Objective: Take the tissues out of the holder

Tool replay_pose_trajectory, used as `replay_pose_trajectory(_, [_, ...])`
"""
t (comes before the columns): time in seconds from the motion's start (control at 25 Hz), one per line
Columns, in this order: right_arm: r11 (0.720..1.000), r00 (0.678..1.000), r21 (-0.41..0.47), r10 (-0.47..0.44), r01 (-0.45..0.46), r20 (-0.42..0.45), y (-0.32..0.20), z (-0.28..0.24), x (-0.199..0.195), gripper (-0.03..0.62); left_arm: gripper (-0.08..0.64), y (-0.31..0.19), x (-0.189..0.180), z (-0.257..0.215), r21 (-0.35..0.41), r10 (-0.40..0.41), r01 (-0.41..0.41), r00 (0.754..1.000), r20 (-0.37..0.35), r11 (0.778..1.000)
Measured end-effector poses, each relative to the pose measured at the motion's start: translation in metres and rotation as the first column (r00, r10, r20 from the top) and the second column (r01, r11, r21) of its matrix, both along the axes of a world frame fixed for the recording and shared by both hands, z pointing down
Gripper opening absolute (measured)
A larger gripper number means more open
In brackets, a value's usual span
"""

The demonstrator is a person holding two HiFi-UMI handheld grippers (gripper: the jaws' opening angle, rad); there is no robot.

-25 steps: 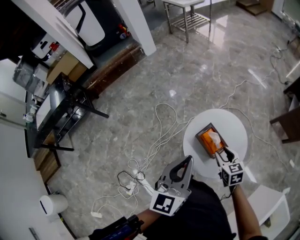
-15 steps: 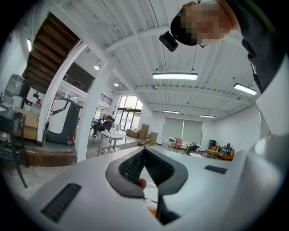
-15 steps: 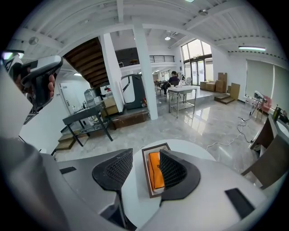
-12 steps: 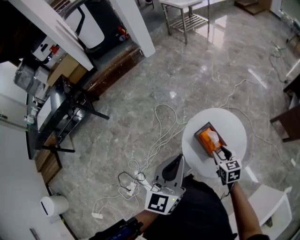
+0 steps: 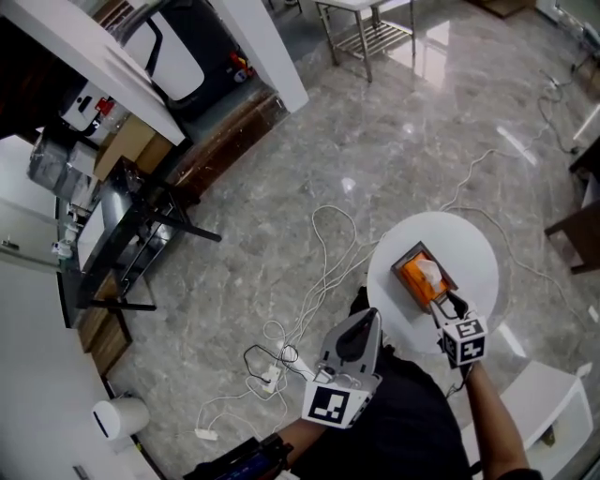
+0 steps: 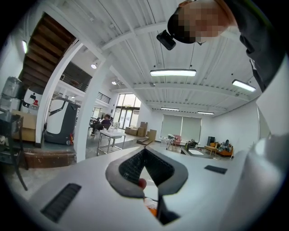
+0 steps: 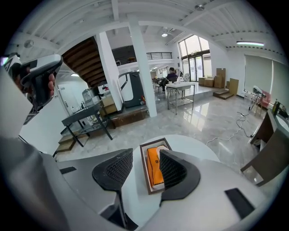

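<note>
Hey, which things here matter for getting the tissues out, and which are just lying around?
For the job: tissue holder, orange tissue pack, round table, right tool.

Lying about: floor cables, black stand, steel table, white cylinder.

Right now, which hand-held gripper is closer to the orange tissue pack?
The right hand-held gripper, right at the tissue pack over the white table; the left hand-held gripper is off the table.

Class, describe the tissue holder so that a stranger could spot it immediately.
Find the round white table on the grey marble floor. On it lies a rectangular dark-rimmed holder. Its bright orange tissue pack stands out from all the white and grey.
</note>
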State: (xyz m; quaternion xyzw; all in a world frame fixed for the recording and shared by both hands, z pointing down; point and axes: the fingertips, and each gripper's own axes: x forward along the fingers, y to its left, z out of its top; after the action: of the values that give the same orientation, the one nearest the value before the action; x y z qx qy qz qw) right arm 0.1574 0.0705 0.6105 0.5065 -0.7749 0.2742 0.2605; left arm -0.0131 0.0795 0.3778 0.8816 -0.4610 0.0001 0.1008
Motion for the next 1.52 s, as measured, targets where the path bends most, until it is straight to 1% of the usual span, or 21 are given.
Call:
replay_pose_trajectory(0.12, [1.000,1.000,-0.010,0.013,-0.013,-0.003,-0.008,0.004,0.000,0.175,-0.001,-0.013,0.004,-0.003,-0.014,0.016,-0.016,0.999,-0.034,1.000])
replay_pose_trajectory(0.24, [0.999,1.000,-0.032,0.018,-0.018,-0.016,-0.015,0.009,0.001,0.175,-0.002,-0.027,0.005,-0.008,0.000,0.030,-0.030,0.999,-0.044,1.000])
replay_pose_trajectory(0.36, [0.998,0.999,-0.053,0.018,-0.020,-0.037,-0.023,0.017,0.004,0.175,-0.001,-0.041,0.006,-0.008,-0.004,0.048,-0.049,0.998,-0.051,0.999])
replay_pose_trajectory(0.6, [0.990,0.997,-0.140,0.012,-0.023,-0.077,-0.025,0.046,0.014,0.175,-0.002,-0.065,0.008,0.004,-0.037,0.070,-0.072,0.996,-0.051,0.997])
replay_pose_trajectory(0.72, [0.986,0.996,-0.164,-0.004,-0.011,-0.092,-0.028,0.052,0.016,0.175,-0.001,-0.075,0.011,0.011,-0.061,0.076,-0.079,0.995,-0.057,0.995])
replay_pose_trajectory(0.88, [0.981,0.993,-0.190,-0.051,0.029,-0.110,-0.033,0.062,0.011,0.175,-0.001,-0.090,0.005,0.015,-0.068,0.076,-0.080,0.995,-0.057,0.994])
replay_pose_trajectory(1.0, [0.974,0.991,-0.223,-0.057,0.028,-0.125,-0.034,0.071,0.018,0.175,-0.001,-0.100,0.006,0.017,-0.059,0.079,-0.083,0.995,-0.063,0.995])
replay_pose_trajectory(1.16, [0.968,0.988,-0.248,-0.075,0.039,-0.137,-0.037,0.081,0.016,0.175,-0.001,-0.107,0.000,0.022,-0.095,0.064,-0.072,0.994,-0.083,0.993])
replay_pose_trajectory(1.32, [0.960,0.982,-0.273,-0.108,0.063,-0.152,-0.041,0.089,0.011,0.175,-0.001,-0.115,-0.007,0.026,-0.111,0.051,-0.061,0.994,-0.096,0.992])
replay_pose_trajectory(1.52, [0.952,0.985,-0.302,-0.101,0.053,-0.143,-0.041,0.094,0.008,0.175,-0.001,-0.125,-0.015,0.026,-0.124,0.033,-0.044,0.995,-0.090,0.991])
